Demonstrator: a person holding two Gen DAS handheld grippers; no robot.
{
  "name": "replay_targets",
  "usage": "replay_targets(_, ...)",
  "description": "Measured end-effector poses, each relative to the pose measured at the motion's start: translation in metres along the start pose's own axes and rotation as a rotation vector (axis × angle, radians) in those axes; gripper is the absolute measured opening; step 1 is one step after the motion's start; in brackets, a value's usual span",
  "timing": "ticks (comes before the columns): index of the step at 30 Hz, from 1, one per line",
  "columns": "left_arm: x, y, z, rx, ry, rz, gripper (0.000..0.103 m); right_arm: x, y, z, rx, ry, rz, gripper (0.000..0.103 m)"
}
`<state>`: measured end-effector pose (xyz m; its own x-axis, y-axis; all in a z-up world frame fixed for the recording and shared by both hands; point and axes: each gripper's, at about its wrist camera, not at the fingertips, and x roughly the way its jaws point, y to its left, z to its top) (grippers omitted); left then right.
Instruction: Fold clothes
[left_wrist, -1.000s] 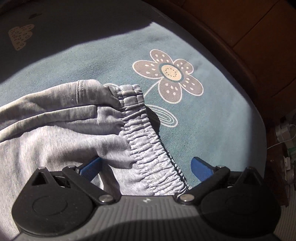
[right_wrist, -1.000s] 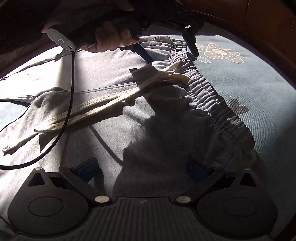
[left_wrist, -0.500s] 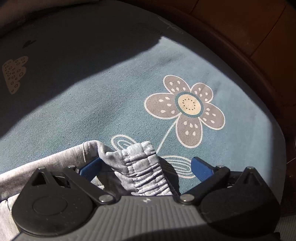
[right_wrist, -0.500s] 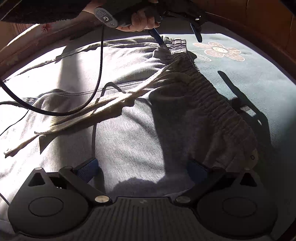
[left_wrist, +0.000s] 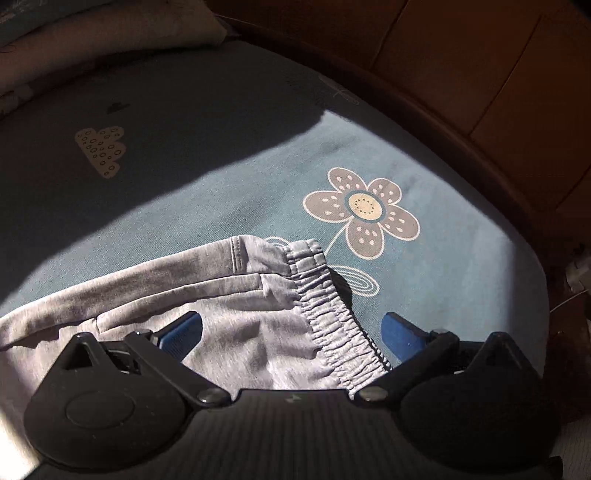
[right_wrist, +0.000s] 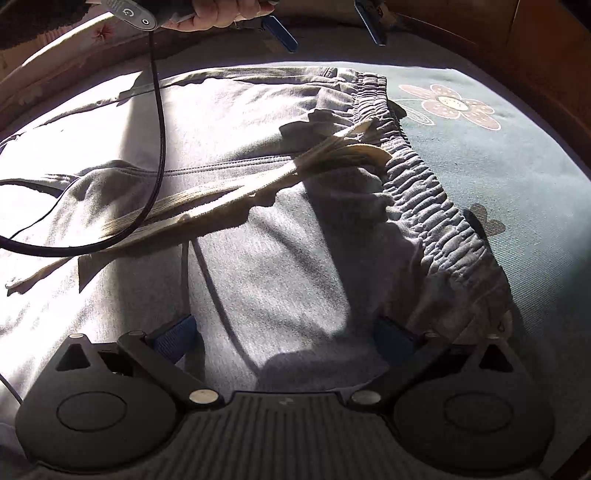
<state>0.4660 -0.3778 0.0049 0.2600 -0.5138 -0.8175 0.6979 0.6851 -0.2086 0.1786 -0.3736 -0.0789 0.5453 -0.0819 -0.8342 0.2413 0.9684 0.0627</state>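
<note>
the grey cotton sweatpants (right_wrist: 258, 206) lie spread across the blue bedsheet printed with flowers (right_wrist: 517, 192), filling the left and middle of the right wrist view. their gathered elastic waistband (right_wrist: 436, 206) runs from the upper middle of that frame down to the lower right, and 2 flat cream drawstrings (right_wrist: 207, 206) trail from it across the fabric toward the left edge. a black cable (right_wrist: 159, 122) curves over the pants on the left side of the frame.

the right gripper (right_wrist: 288, 336) sits at the bottom of its own view, jaws spread wide and holding nothing, both blue pads just over the grey fabric near the lower end of the waistband.

the left gripper (right_wrist: 325, 29) shows at the top of the right wrist view, held by a hand (right_wrist: 218, 13), its blue fingers apart and above the far corner of the pants. in the left wrist view the left gripper (left_wrist: 291, 332) is likewise open, with the far corner of the sweatpants (left_wrist: 221, 295) and the end of the waistband (left_wrist: 325, 306) lying between its pads in the lower middle of the frame; the pads do not close on the cloth. a grey and cream printed flower (left_wrist: 364, 210) sits on the sheet just beyond the waistband, right of centre. a brown wooden bed frame (left_wrist: 461, 129) curves along the upper right.
</note>
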Motion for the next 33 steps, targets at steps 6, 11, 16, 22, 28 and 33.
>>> replay_targets(6,-0.064,0.035,-0.080,-0.074,0.021,0.152,0.102,-0.021,0.001,0.013,-0.047,-0.034,0.004,0.103)
replay_targets(11,-0.097,0.049,-0.129,-0.166,0.061,0.189,0.102,-0.030,-0.005,0.028,-0.122,-0.039,0.000,0.103)
replay_targets(16,-0.107,0.044,-0.168,-0.162,0.072,0.207,0.102,-0.026,-0.025,0.041,-0.098,0.008,-0.022,0.102)
replay_targets(22,-0.111,0.026,-0.194,-0.154,0.092,0.185,0.102,-0.023,-0.055,0.072,-0.175,0.003,-0.047,0.100)
replay_targets(28,-0.114,0.014,-0.203,-0.098,0.019,0.197,0.102,-0.007,-0.090,0.142,-0.314,-0.036,0.009,0.091)
replay_targets(33,-0.104,0.010,-0.198,-0.084,-0.004,0.224,0.102,0.025,-0.124,0.219,-0.298,-0.065,0.092,0.085)
